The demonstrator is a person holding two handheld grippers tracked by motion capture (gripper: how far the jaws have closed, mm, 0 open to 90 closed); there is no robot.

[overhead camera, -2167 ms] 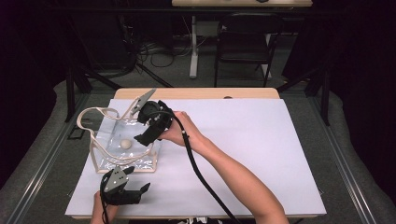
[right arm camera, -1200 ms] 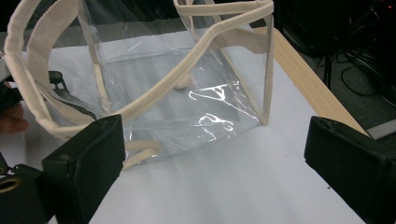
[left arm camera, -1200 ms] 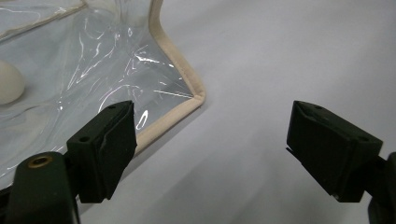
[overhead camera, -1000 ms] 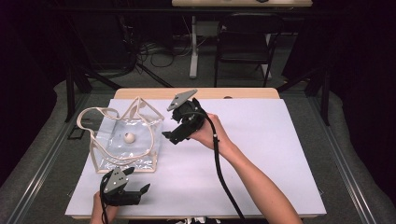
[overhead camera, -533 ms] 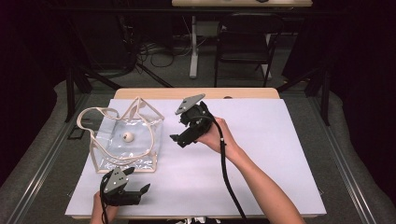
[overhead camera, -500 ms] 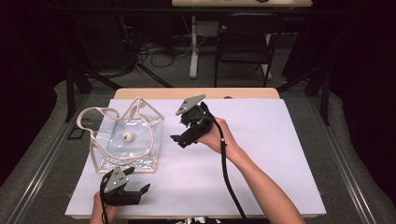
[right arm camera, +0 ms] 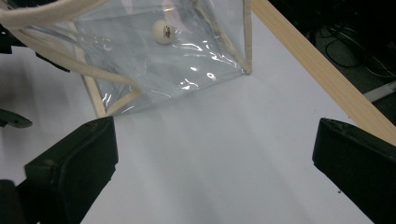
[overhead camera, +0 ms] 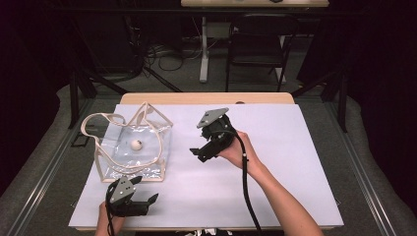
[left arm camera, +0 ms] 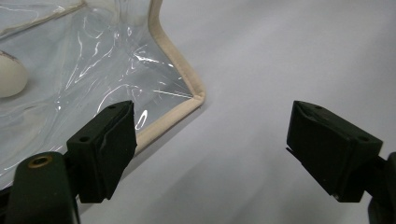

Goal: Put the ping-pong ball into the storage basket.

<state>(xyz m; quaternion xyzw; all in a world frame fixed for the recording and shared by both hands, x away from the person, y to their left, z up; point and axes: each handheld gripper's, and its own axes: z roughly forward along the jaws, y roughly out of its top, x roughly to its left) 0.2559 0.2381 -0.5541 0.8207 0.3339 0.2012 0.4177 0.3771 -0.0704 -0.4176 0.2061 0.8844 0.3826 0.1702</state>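
A clear plastic bag (overhead camera: 147,160) with beige trim and a long beige strap lies on the white table cover at the left, a white ball (overhead camera: 135,144) inside it. My right gripper (overhead camera: 200,153) hovers to the right of the bag, apart from it. Its jaws have just been opening and stand open with nothing between them. In the right gripper view (right arm camera: 215,154) the bag (right arm camera: 187,60) and ball (right arm camera: 164,31) lie ahead. My left gripper (overhead camera: 150,204) rests open near the front edge, just below the bag. The left gripper view (left arm camera: 210,130) shows the bag's corner (left arm camera: 177,84) and the ball (left arm camera: 9,79).
The white cover (overhead camera: 295,162) spreads over a wooden table whose far edge (overhead camera: 206,98) shows bare. That wooden edge (right arm camera: 317,70) runs along the right of the right gripper view. A dark chair (overhead camera: 255,44) and cables stand on the floor beyond the table.
My right gripper has drawn away from the bag, moving right and sinking toward the table. The bag and ball lie as before, and the left gripper has stayed put.
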